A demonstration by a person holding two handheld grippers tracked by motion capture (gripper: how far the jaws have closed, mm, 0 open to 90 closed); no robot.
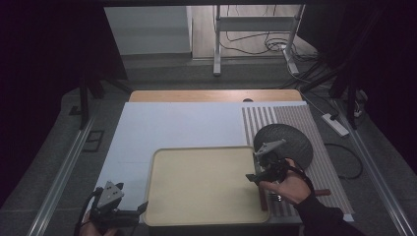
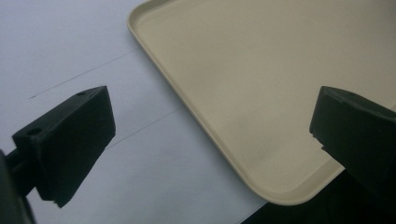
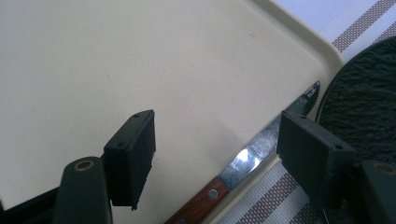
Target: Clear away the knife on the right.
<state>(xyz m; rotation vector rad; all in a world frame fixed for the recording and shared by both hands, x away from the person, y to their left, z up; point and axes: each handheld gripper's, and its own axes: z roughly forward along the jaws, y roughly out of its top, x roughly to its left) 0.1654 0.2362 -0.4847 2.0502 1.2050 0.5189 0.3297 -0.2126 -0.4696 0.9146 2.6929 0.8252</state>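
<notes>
Dim room, dark at both sides. Grey floor (image 1: 162, 73) beyond the bench (image 1: 211, 95); a metal stand (image 1: 255, 29) and loose cables (image 1: 255, 46) at the far wall. Power strip (image 1: 335, 124) on the floor to the right.

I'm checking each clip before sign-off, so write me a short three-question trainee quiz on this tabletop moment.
1. True or false: the wooden-handled steel knife lies along the right rim of the beige plastic tray.
2. What sits on the striped placemat: (a) dark round plate, (b) cup, (c) bowl?
3. Are the right gripper jaws pressing on anything?

Key: 1 true. 2 a. 3 no, they stand open above the knife.
</notes>
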